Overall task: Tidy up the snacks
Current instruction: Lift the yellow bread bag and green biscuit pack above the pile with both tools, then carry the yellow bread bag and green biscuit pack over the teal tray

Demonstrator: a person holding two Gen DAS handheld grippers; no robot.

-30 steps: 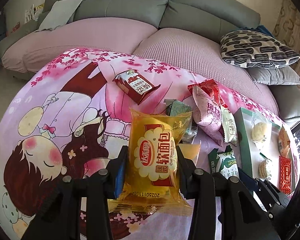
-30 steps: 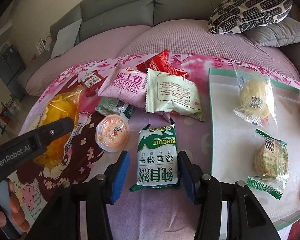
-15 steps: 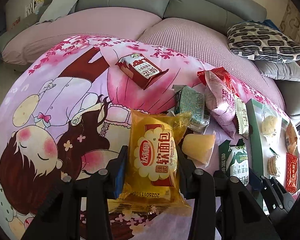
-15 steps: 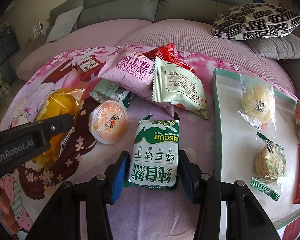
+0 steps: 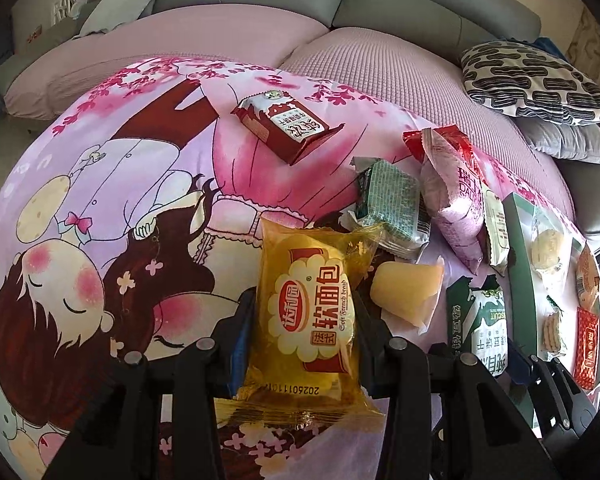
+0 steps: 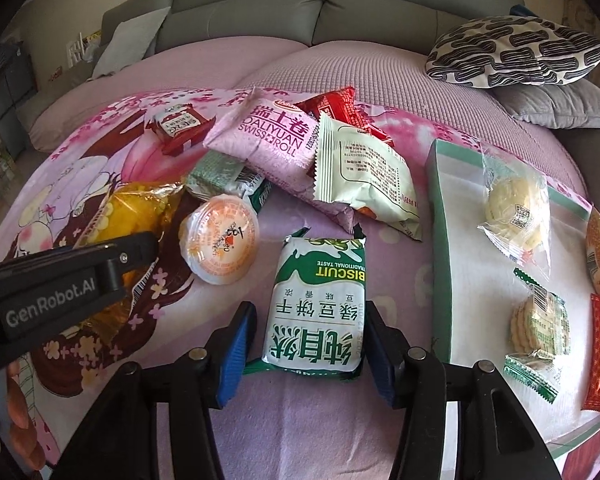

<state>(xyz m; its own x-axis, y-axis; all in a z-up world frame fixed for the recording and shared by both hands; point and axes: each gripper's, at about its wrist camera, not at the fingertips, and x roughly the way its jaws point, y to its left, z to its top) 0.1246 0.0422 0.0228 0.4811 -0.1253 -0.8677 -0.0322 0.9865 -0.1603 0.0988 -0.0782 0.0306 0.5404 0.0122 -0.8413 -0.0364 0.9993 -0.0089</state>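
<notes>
My left gripper [image 5: 306, 332] is shut on a yellow soft-bread packet [image 5: 312, 312] and holds it over the pink cartoon cloth [image 5: 100, 200]. My right gripper [image 6: 310, 340] straddles a green-and-white biscuit packet [image 6: 318, 300] lying on the cloth; its blue pads [image 6: 238, 344] stand a little off the packet's sides, so it is open. The bread packet [image 6: 136, 208] and the left gripper body [image 6: 60, 284] show at the left of the right wrist view. The biscuit packet also shows in the left wrist view [image 5: 486, 320].
A green-rimmed white tray [image 6: 440, 216] at the right holds several wrapped snacks. Loose on the cloth: a jelly cup [image 6: 220, 244], a pink Swiss-roll pack [image 6: 276, 140], a white packet [image 6: 364, 172], a teal packet [image 5: 392, 200], a red box [image 5: 288, 128]. A sofa with a patterned pillow [image 6: 512, 48] lies behind.
The left gripper has carried the bread packet lower and nearer the cloth. The right gripper has moved forward around the biscuit packet, which stays on the cloth.
</notes>
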